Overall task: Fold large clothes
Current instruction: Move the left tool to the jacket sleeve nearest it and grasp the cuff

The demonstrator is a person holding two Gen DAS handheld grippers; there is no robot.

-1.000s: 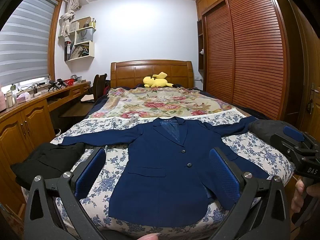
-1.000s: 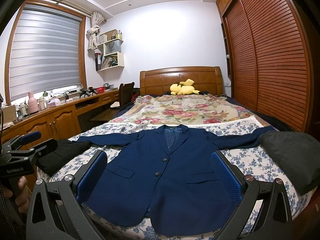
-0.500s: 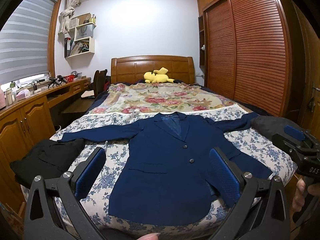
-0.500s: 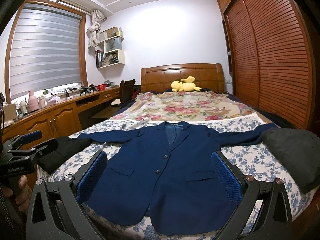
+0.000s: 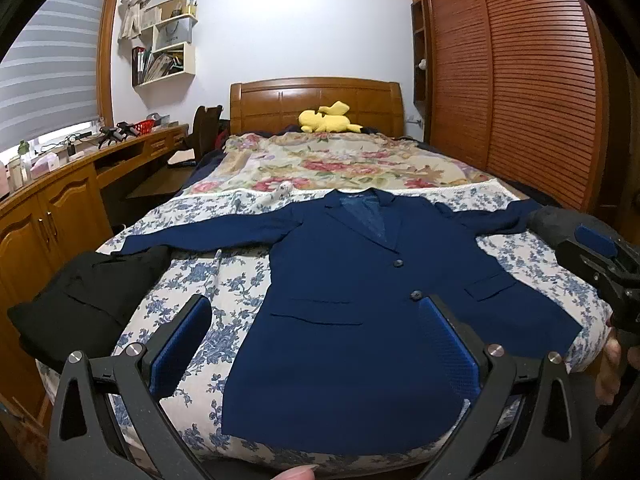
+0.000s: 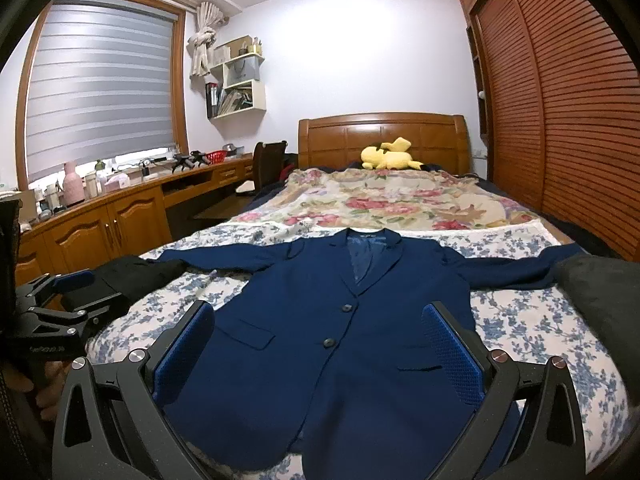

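- Jacket (image 5: 352, 320), navy, lies face up and spread flat at the foot edge of the bed (image 5: 224, 280), sleeves out toward both side edges.
- Left gripper (image 5: 316, 344) and right gripper (image 6: 320, 352) have dropped closer over the hem since a second ago, fingers spread wide, holding nothing.
- Folding looks unstarted; this approach likely sets up the first grasp.

Wooden bed (image 6: 382, 130), louvered wardrobe (image 6: 568, 120), blinds (image 6: 100, 92)
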